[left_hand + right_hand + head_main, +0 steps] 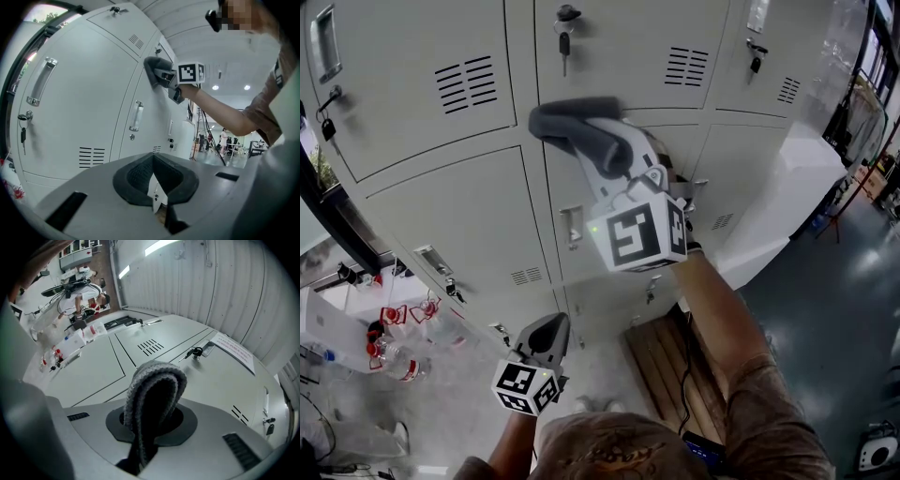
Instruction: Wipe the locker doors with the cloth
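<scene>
Evidently soft and limp, the cloth [154,380] bulges folded ahead of my right gripper [150,427], which pinches it; left gripper [157,187] closed, empty.

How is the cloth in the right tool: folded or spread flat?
Folded. The grey cloth is doubled into a loop pinched in the right tool, its rounded bend toward the locker door.

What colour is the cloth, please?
The cloth is grey, seen best in the right gripper view.

Shiny grey floor [825,309], slatted wooden platform [661,361], corrugated wall panels [234,287], two round ceiling lights [215,87]
</scene>
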### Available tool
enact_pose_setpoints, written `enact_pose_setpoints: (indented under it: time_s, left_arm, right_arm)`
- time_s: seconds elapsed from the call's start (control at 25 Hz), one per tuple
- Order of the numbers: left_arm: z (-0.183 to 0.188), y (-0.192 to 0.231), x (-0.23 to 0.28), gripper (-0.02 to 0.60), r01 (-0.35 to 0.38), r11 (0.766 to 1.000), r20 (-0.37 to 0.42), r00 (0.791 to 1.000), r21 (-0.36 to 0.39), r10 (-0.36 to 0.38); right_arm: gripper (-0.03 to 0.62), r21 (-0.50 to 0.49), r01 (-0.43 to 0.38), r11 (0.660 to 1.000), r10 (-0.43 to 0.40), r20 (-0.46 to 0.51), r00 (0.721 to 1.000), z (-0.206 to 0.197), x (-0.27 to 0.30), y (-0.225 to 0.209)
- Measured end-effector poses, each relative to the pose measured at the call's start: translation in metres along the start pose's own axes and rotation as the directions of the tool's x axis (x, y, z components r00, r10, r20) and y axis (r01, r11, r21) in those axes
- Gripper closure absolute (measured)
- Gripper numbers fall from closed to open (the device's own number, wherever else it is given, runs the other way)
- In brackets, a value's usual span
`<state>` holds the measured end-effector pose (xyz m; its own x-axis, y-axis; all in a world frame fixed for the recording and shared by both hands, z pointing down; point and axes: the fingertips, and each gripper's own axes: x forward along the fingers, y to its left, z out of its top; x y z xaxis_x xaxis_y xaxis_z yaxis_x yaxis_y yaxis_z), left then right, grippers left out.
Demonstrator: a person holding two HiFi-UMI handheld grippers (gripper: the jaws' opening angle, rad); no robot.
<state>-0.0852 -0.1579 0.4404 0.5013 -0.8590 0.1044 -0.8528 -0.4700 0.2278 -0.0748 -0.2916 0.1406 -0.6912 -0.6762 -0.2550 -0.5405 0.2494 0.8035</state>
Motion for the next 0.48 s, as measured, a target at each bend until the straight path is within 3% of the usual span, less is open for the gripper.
enact_pose_setpoints:
  time_s: [0.48]
  left_arm:
    - [-0.004,-0.006,0.004,0.581,0.021,1.0,-0.016,1.0,-0.002,-0.021]
  right_arm:
    - [0.56,0.046,-0.087,0.995,0.089,-0.039,0.995,-0.026,-0.009,0.04]
